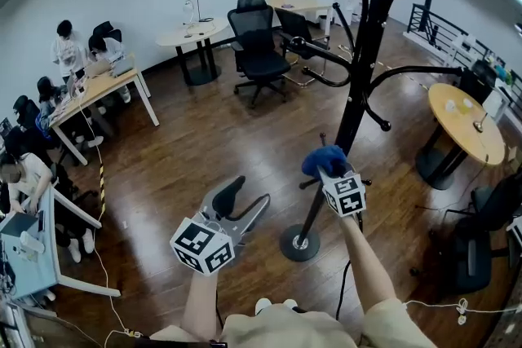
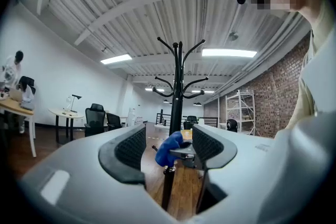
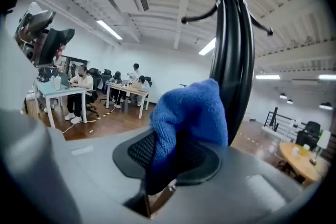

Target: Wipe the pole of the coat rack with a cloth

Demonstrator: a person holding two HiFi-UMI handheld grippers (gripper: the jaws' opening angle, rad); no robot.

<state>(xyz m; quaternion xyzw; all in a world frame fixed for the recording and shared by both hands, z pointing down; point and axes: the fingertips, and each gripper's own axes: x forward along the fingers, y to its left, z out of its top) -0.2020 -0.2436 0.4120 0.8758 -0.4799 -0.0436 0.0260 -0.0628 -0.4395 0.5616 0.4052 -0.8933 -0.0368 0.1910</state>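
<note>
- Your right gripper (image 3: 178,149) has its jaws closed on a blue, nubby terry cloth (image 3: 191,115). The fabric bunches up in a soft lump above the black, grid-textured pads (image 3: 139,149).
- That cloth lies against the pole (image 1: 359,85) of the tall black metal coat rack. It sits on the lower stretch of the pole, beneath the curved hook arms (image 1: 326,81) and above the round base (image 1: 299,243).
- The pole is a slim, smooth, glossy black tube. The arms bow outward and end in small knobs.
- The base is a flat dark disc standing on the glossy brown wooden plank floor (image 1: 204,143).
- Your left gripper (image 1: 253,188) has its jaws wide apart with nothing between the pads. Its smooth grey plastic shells carry the same black meshed pads.
- The left gripper is off to the left of the pole, apart from it. In the left gripper view, the pole and the blue cloth show through the gap between the jaws, further off.
- Each gripper bears a white cube with black square markers (image 1: 202,247) near your hand.
</note>
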